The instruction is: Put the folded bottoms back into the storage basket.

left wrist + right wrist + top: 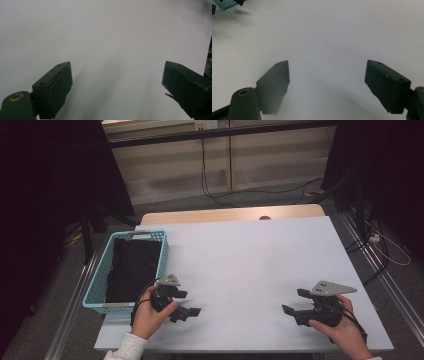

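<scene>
**Both hand-held grippers released over a bare tabletop, basket of dark cloth at the left**

In the high view, the left hand-held gripper (187, 302) rests low over the near left part of the white tabletop (240, 260), held in the person's left hand (150, 316), with a light sleeve showing at the bottom edge. Its jaws point toward the middle of the tabletop and stand apart with nothing between them; the left gripper view confirms this, showing the left hand-held gripper (117, 85) spread wide over plain white surface.

The right hand-held gripper (294, 301) sits near the front right part of the tabletop in the right hand (336, 327), its jaws pointing left toward the other gripper. Its own view shows the right hand-held gripper (327, 82) released as well, jaws well apart, only white surface between them.

The two grippers are well apart from each other.

The nearest thing is a light blue plastic basket (100, 275) at the left edge of the tabletop, just beside the left hand-held gripper but not touched by it. A black cloth (132, 267) lies inside it, covering its floor. A corner of the basket (225, 4) shows at the top left of the right gripper view.
</scene>
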A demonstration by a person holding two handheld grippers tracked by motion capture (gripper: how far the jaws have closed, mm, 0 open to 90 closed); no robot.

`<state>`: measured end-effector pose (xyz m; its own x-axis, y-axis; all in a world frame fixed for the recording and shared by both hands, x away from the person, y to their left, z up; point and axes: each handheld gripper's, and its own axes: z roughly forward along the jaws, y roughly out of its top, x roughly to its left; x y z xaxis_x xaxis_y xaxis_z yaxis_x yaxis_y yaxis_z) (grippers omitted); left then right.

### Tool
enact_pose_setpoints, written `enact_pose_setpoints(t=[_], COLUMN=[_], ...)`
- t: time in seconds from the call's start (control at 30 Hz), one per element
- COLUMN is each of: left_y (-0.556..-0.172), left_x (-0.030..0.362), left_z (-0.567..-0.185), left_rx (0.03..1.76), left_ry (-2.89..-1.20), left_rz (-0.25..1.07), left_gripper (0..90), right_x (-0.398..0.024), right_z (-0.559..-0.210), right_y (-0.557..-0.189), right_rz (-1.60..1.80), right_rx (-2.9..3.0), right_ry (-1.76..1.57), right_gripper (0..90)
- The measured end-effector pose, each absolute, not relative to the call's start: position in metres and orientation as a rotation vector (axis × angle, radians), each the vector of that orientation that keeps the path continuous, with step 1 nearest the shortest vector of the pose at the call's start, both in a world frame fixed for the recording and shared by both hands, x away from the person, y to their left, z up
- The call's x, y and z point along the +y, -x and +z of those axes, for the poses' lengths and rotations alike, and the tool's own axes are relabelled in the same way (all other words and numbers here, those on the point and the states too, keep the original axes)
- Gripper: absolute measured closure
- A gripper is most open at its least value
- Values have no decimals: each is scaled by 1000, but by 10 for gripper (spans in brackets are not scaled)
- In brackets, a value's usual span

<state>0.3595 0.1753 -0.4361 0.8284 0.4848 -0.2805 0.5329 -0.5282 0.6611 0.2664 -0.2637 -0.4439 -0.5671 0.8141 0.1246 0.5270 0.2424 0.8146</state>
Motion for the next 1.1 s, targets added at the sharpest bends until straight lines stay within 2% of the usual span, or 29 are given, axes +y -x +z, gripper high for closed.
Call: enact_pose_setpoints(t=[1.1], left_y=[-354], left_x=[177], left_z=[-437], left_rx=[725], left_ry=[-2220], left_rz=[-77], left_gripper=[93], right_x=[-270], right_z=[-443], right_y=[-264], right_rz=[1241], right_rx=[2202], right_ry=[-1239], right_gripper=[181])
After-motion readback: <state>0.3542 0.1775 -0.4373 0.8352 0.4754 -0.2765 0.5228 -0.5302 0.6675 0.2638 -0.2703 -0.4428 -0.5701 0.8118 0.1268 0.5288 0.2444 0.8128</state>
